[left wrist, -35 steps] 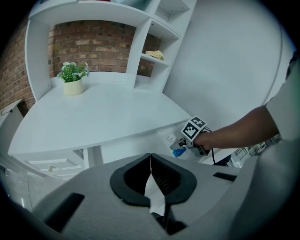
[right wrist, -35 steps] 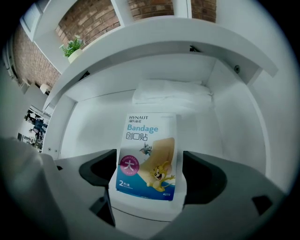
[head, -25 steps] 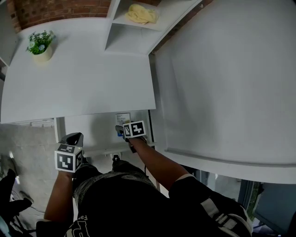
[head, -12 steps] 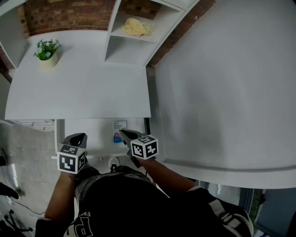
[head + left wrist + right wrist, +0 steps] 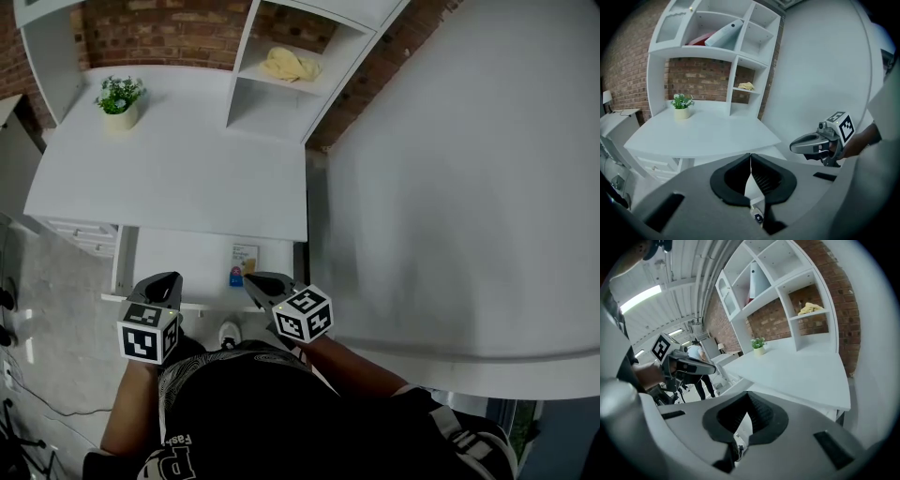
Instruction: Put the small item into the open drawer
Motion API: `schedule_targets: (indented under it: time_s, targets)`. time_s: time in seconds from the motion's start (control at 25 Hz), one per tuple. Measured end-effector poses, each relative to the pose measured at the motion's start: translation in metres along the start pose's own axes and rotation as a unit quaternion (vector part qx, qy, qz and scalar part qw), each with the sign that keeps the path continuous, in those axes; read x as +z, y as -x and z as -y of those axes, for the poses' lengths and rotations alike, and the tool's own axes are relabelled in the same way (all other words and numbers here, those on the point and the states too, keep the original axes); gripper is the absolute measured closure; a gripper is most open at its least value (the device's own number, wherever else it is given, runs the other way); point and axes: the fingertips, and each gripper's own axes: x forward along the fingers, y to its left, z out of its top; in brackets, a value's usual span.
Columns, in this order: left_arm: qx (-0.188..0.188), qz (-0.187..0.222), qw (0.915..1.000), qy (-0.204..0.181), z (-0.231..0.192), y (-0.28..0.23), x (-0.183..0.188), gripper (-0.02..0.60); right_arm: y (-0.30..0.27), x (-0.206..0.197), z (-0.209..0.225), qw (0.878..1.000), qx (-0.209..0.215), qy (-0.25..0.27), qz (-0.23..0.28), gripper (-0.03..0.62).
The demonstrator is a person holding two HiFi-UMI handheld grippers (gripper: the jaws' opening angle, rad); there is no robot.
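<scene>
The open white drawer (image 5: 178,267) juts out under the desk's front edge. In it lies the small item (image 5: 235,277), blue and red, beside a pale card (image 5: 246,255). My right gripper (image 5: 255,279) hovers just in front of the item, above the drawer's near rim, shut and empty; its own view shows the jaws (image 5: 747,397) meeting with nothing between them. My left gripper (image 5: 167,279) hangs over the drawer's left front corner, also shut and empty (image 5: 750,157). Each gripper shows in the other's view: the right gripper (image 5: 794,146), the left gripper (image 5: 710,367).
The white desk (image 5: 178,178) carries a potted plant (image 5: 120,98) at its far left. A shelf unit at the back holds a yellow cloth (image 5: 291,64). A large white panel (image 5: 450,206) fills the right side. A person (image 5: 699,363) stands far off.
My right gripper has drawn back out of the drawer towards me, and the small item now lies uncovered there. The left gripper has barely moved. The head view has tilted up.
</scene>
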Motion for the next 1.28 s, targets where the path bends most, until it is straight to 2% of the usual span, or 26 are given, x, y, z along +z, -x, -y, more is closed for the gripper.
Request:
schedule_targets:
  time_s: [0.32,0.48,0.96,1.28]
  targets:
    - [-0.002,0.011,0.9999,0.002,0.007,0.034,-0.003,0.563,0.020,0.003,-0.025,1.000,0.002,0.009,0.017,0.591]
    - [-0.007,0.030,0.9995,0.000,0.003,0.057,-0.004,0.563,0.020,-0.006,-0.048,1.000,-0.010,0.001,0.017,0.591]
    - [-0.082,0.019,0.9961,-0.027,-0.026,0.142,-0.061,0.563,0.009,-0.039,-0.158,0.996,-0.073,-0.039,0.043,0.591]
    - [-0.122,0.004,0.9912,-0.052,-0.032,0.169,-0.085,0.563,0.033,-0.063,-0.196,0.986,-0.141,-0.062,0.068,0.591]
